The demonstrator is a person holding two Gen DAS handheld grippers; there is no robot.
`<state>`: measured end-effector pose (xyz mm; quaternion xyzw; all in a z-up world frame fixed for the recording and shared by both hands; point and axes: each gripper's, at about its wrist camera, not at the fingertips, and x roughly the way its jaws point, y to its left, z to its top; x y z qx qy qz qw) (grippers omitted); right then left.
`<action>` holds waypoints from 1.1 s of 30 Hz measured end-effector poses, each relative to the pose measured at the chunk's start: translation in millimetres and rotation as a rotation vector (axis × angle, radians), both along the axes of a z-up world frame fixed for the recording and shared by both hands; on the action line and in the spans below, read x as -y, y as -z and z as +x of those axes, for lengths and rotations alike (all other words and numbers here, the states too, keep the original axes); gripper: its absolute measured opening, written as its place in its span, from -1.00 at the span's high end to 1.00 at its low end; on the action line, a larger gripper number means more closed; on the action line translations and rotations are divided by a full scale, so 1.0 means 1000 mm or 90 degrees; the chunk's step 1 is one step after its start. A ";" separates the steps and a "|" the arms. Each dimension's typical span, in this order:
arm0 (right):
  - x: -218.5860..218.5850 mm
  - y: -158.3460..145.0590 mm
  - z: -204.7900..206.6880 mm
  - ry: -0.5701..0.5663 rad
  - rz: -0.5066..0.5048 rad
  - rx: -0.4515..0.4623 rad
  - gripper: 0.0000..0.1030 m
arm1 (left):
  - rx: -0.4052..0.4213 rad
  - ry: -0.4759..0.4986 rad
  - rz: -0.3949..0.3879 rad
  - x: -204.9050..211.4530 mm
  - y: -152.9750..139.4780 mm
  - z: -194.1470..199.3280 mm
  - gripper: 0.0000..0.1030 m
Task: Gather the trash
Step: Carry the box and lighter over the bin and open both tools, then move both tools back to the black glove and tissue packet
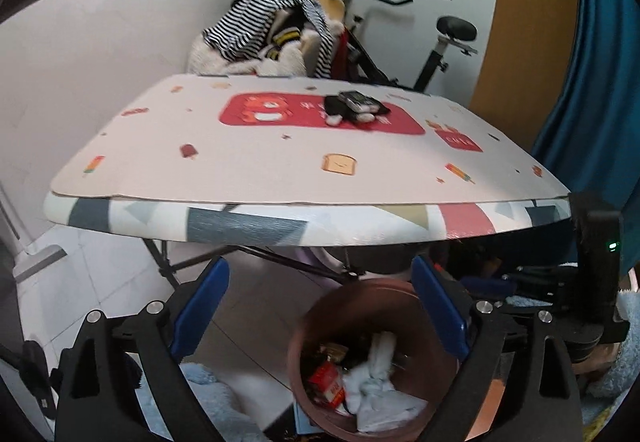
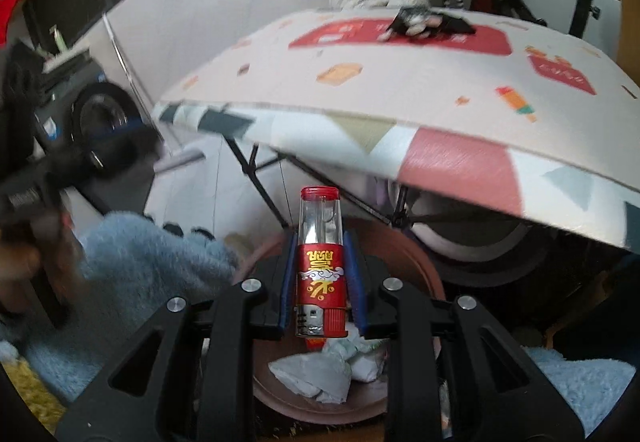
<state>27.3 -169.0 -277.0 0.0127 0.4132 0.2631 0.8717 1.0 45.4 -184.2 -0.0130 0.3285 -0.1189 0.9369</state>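
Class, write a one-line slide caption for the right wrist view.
Right gripper holds a red lighter above the brown bin of tissues, beside the folding table.

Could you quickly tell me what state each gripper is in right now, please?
Left gripper: open, nothing between its fingers, above the brown bin.
Right gripper: shut on the red lighter.

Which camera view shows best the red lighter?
The right wrist view: the red lighter stands large at centre, clamped between the right gripper fingers, above the trash bin. The left wrist view does not show it.
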 end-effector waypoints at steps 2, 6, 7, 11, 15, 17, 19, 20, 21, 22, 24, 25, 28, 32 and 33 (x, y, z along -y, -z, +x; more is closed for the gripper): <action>-0.004 0.007 0.002 -0.002 -0.011 -0.011 0.49 | 0.008 -0.007 -0.003 -0.003 0.001 -0.004 -0.76; -0.009 0.017 0.006 0.001 -0.025 -0.034 0.49 | 0.004 -0.037 0.002 -0.007 0.005 -0.005 -0.76; -0.010 0.018 0.006 0.001 -0.028 -0.036 0.49 | 0.002 -0.044 0.002 -0.007 0.007 -0.006 -0.76; -0.011 0.023 0.008 0.003 -0.040 -0.046 0.49 | -0.003 -0.062 -0.004 -0.010 0.010 -0.004 -0.76; -0.011 0.026 0.008 0.004 -0.048 -0.053 0.49 | -0.009 -0.071 -0.011 -0.012 0.012 -0.002 -0.76; -0.010 0.026 0.009 0.006 -0.050 -0.055 0.49 | -0.010 -0.075 -0.013 -0.012 0.012 -0.002 -0.76; -0.010 0.027 0.009 0.008 -0.051 -0.057 0.49 | -0.013 -0.078 -0.014 -0.014 0.013 -0.001 -0.76; -0.010 0.027 0.009 0.010 -0.051 -0.058 0.49 | -0.015 -0.079 -0.015 -0.014 0.013 -0.001 -0.76; -0.010 0.027 0.010 0.010 -0.052 -0.059 0.49 | -0.016 -0.079 -0.015 -0.014 0.014 0.000 -0.76; -0.010 0.028 0.010 0.013 -0.056 -0.060 0.49 | -0.017 -0.080 -0.015 -0.015 0.014 0.001 -0.76; -0.011 0.029 0.010 0.019 -0.068 -0.060 0.32 | -0.019 -0.081 -0.015 -0.015 0.015 0.001 -0.76; -0.012 0.029 0.010 0.022 -0.072 -0.058 0.16 | -0.020 -0.081 -0.015 -0.014 0.015 0.001 -0.76; -0.011 0.026 0.009 0.033 -0.073 -0.037 -0.57 | -0.022 -0.080 -0.013 -0.014 0.015 0.001 -0.76; -0.007 0.024 0.011 0.047 -0.069 -0.031 -0.86 | -0.024 -0.080 -0.011 -0.013 0.016 0.002 -0.76; -0.007 0.023 0.011 0.050 -0.069 -0.030 -0.88 | -0.025 -0.081 -0.011 -0.013 0.016 0.002 -0.76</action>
